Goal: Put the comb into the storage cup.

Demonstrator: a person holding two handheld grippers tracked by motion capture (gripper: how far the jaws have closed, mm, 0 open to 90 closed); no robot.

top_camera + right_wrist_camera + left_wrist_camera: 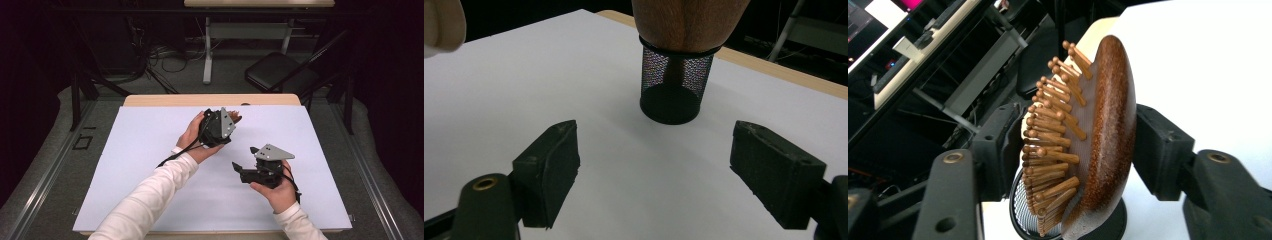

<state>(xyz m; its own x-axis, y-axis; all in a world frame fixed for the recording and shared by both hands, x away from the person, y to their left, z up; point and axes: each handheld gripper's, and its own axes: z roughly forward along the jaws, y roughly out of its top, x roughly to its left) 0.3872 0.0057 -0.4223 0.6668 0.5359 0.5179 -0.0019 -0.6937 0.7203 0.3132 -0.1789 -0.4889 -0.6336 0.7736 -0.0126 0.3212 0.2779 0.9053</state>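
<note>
white sheet (150, 165) over a wooden table (210, 100), dark room, chair (280, 70) behind. left gripper (1073, 150) clamps a brush (1108, 125) in a mesh cup (671, 90); right gripper (654, 175) gapes.

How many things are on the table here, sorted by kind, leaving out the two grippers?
Brown wooden hairbrush with peg bristles: 1
Black wire-mesh cup: 1
White mat covering the table: 1
Total: 3

Nothing readable anywhere, honestly. No labels, brands, numbers or signs on anything around the white table top (150, 165). Checked all three views, zero legible text.
</note>
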